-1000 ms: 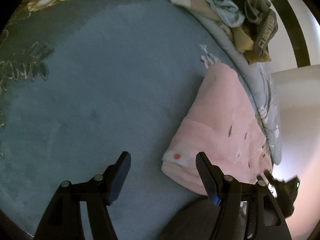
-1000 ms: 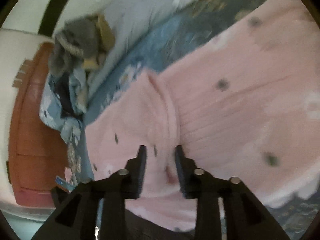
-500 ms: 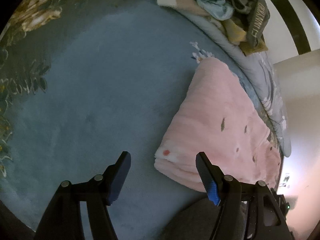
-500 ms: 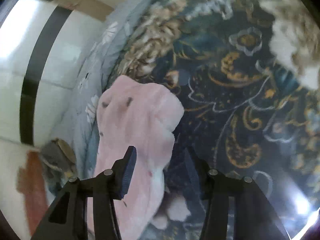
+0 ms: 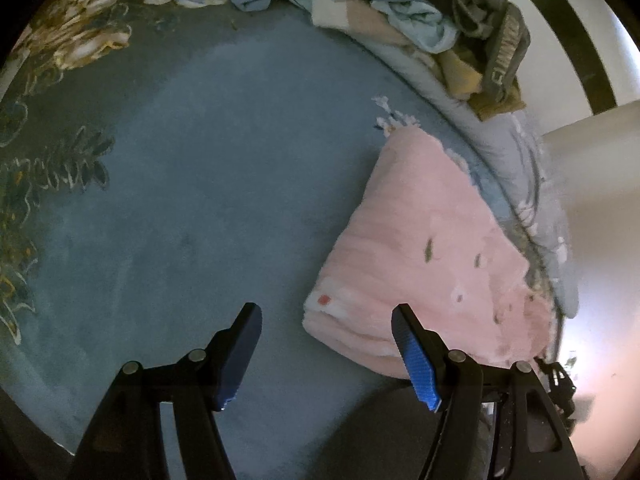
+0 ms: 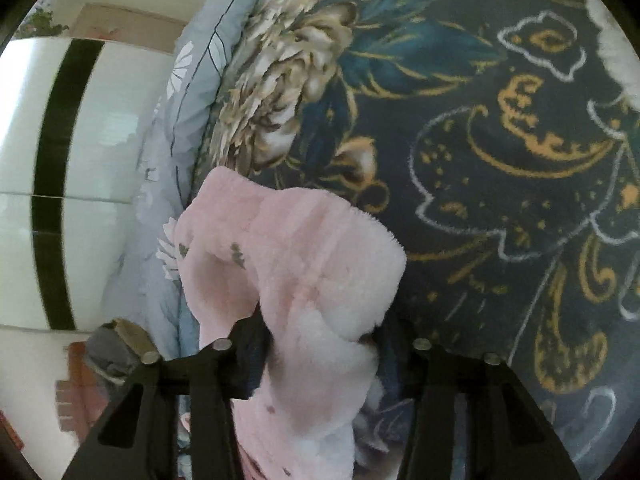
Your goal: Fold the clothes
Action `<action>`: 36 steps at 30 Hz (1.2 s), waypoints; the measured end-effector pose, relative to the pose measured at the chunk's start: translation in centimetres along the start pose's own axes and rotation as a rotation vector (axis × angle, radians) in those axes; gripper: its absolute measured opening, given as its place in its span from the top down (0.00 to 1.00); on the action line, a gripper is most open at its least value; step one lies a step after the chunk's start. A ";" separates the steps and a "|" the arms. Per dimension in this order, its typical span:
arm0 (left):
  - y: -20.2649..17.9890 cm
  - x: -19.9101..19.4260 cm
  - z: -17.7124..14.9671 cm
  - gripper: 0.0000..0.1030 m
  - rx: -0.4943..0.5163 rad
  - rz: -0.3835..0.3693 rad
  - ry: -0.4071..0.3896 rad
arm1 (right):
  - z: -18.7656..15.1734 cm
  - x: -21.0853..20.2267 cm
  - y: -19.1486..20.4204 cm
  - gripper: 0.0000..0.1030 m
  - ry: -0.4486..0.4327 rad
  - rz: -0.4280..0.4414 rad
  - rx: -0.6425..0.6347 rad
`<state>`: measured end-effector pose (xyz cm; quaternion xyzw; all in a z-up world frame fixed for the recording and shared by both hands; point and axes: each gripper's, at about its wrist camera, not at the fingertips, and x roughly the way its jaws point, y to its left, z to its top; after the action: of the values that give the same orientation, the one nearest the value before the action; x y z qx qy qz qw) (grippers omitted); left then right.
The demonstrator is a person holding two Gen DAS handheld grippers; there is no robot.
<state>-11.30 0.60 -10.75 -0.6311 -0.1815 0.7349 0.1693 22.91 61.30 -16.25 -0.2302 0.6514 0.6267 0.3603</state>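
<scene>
Left gripper [image 5: 326,330] stands wide, nothing between its two blue-padded fingers [image 5: 414,360]; it hangs over bare blue blanket [image 5: 200,200]. One pink fleece garment [image 5: 432,264], folded into a thick pad, lies ahead and to the right. Its near corner sits between the finger lines, and the right finger overlaps its front edge in the picture; contact cannot be told.

Right gripper [image 6: 322,344] also stands wide. A fold of the same pink fleece garment [image 6: 296,264] fills the gap and bulges up over the fingers. The left finger [image 6: 248,344] shows dark against the fleece; the right one is mostly hidden behind the cloth. Whether the fleece is pinched cannot be told.

Farther out:
- One heap of unfolded clothes [image 5: 440,20], blue, tan and olive pieces, at the far edge of the blanket; count of pieces unclear.
- Dark floral blanket [image 6: 500,140] with gold and white pattern beside the fleece.
- Pale blue quilt [image 6: 192,80] along its edge, white wall with black stripe [image 6: 52,160] beyond.
</scene>
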 end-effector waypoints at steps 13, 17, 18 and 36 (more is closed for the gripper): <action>3.0 -4.0 -0.1 0.31 -0.061 -0.148 -0.059 | -8.8 -6.7 15.8 0.81 -0.098 -0.018 -0.500; 4.3 -4.7 0.0 0.31 -0.096 -0.194 -0.071 | -16.2 -7.4 22.7 0.82 -0.096 0.020 -0.734; 4.7 -5.0 0.0 0.31 -0.105 -0.204 -0.077 | -18.1 -7.2 23.7 0.81 -0.083 0.025 -0.781; 10.8 -8.6 -0.9 0.31 -0.225 -0.251 -0.157 | -48.8 6.8 24.1 0.74 0.245 -0.262 -1.528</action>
<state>-9.39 -12.92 -8.56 -0.5592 -0.3528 0.7300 0.1733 -8.36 17.05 -7.92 -0.5568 0.0421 0.8237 0.0988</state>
